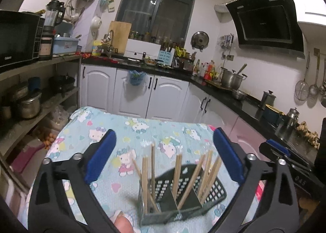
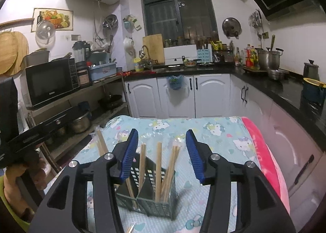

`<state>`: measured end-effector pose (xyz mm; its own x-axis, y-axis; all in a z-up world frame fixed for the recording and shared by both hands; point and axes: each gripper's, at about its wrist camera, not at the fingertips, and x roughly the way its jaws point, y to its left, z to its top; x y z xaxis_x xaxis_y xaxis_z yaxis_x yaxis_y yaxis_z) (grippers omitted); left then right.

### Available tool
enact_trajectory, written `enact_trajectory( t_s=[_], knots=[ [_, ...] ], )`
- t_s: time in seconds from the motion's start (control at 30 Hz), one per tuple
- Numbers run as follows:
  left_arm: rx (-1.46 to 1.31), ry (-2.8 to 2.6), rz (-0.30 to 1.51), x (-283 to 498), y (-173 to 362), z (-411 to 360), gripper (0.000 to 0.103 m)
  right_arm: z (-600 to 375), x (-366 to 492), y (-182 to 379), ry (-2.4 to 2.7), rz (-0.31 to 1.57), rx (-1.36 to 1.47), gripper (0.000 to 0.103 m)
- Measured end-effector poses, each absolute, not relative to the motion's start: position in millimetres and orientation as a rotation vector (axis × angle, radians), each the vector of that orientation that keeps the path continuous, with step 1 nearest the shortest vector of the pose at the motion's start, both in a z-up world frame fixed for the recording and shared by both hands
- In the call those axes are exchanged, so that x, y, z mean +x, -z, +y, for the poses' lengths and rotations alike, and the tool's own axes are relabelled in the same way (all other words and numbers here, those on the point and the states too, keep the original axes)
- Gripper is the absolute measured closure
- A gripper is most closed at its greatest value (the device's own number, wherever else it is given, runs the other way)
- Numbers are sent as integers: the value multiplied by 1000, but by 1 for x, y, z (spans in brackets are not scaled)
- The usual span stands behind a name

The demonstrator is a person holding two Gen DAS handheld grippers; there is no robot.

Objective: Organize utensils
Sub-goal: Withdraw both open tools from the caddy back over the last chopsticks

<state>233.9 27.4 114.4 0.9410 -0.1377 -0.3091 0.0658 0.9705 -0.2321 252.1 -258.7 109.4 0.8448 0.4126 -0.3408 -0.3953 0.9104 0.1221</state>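
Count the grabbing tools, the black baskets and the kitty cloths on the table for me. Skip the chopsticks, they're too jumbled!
Tools: 2, the left tool and the right tool, both open
Black basket: 1, with chopsticks standing in it
Kitty cloth: 1, covering the table
Total: 4
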Motion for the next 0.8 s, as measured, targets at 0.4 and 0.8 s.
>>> enact_trajectory(
  t_s=[0.4, 0.8],
  knots=[
    [-226, 140, 402, 201, -92, 23, 11, -273, 223, -99, -428, 420, 44, 48],
    [-225, 139, 436, 180, -75, 26, 11, -269, 196, -83, -458, 453, -2, 46]
  ],
)
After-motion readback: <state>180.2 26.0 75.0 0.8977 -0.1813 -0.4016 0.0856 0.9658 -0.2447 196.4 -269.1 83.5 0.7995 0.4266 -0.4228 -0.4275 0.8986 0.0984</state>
